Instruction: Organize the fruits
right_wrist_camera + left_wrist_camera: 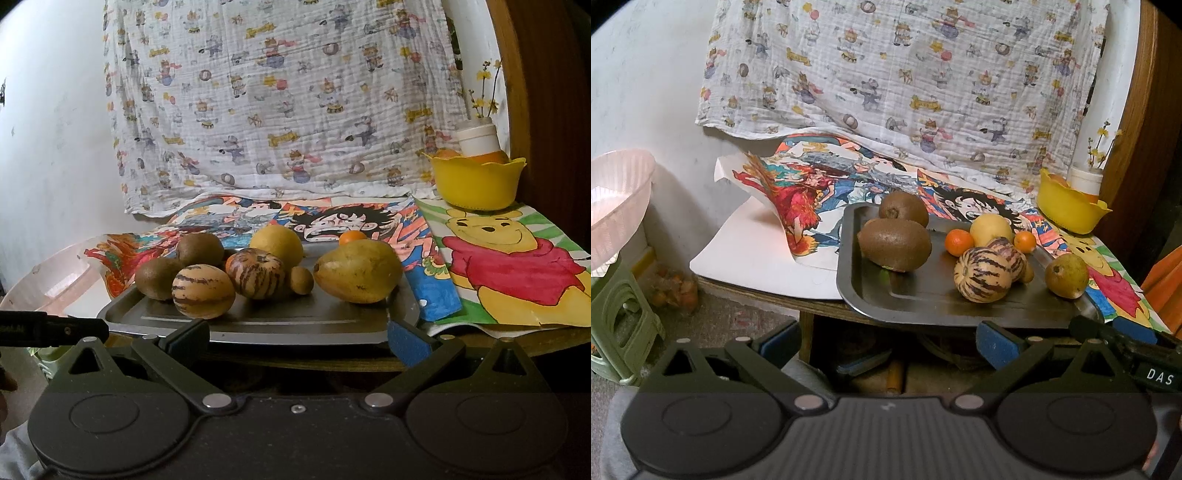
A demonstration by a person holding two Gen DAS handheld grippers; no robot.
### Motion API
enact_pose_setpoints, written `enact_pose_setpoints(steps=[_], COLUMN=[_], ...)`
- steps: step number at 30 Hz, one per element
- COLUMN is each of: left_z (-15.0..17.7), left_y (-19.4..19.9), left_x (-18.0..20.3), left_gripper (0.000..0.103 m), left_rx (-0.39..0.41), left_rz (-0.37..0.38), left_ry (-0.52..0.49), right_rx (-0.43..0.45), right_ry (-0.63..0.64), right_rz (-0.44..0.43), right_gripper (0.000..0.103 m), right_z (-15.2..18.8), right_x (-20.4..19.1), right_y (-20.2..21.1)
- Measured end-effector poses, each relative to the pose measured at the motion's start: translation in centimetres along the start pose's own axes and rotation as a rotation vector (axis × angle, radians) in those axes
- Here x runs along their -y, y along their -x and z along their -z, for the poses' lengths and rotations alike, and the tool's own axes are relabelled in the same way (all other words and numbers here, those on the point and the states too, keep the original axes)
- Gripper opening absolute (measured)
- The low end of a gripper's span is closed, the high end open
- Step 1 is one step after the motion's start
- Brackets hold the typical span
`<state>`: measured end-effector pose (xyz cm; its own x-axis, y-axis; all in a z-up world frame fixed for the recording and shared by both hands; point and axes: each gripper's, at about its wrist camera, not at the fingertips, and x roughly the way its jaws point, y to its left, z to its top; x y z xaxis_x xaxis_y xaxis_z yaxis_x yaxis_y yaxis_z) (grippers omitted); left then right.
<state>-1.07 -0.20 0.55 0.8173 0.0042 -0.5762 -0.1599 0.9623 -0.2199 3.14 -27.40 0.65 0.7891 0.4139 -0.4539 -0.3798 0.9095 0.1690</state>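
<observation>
Both grippers hang wide and empty at the near edge of the surface: the left gripper (886,341) and the right gripper (297,338), blue pads just short of a dark metal tray (258,325). On the tray lie two large kiwis (894,244), two striped melons (983,274), a yellow pear-like fruit (357,272) at the right end, a pale yellow fruit (991,229), small oranges (959,242) and one tiny brown fruit (301,280). Farther right, well apart, a yellow bowl (476,182) stands on a cartoon poster (517,258), orange fruit showing inside. Sorting looks barely begun; the next move likely calls for closing on one fruit without rolling its neighbours. How many fruits fill the bowl is hidden, and a pink basket (618,199) is cut off at left.
</observation>
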Motion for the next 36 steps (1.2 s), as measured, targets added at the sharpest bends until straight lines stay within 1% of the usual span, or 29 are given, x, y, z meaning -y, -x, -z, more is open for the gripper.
enact_pose_setpoints(steps=[6,15,28,36], left_z=[0.11,0.15,0.14,0.15], left_y=[0.17,0.45,0.39,0.43], left_x=[0.16,0.02,0.01,-0.06], left_gripper=[0.102,0.103,0.103,0.103], left_rx=[0.004,0.012,0.019,0.015], left_rz=[-0.002,-0.005,-0.006,-0.007], left_ry=[-0.006,-0.002,-0.001,0.004], right_rx=[0.01,0.021,0.027,0.01], right_ry=[0.011,0.036,0.025,0.014], right_rz=[0.006,-0.012,-0.011,-0.017], right_gripper=[0.102,0.102,0.102,0.102], right_z=[0.04,-0.06,0.1,0.31], right_x=[-0.17,-0.8,-0.33,-0.45], right_y=[0.06,0.32,0.33,0.14])
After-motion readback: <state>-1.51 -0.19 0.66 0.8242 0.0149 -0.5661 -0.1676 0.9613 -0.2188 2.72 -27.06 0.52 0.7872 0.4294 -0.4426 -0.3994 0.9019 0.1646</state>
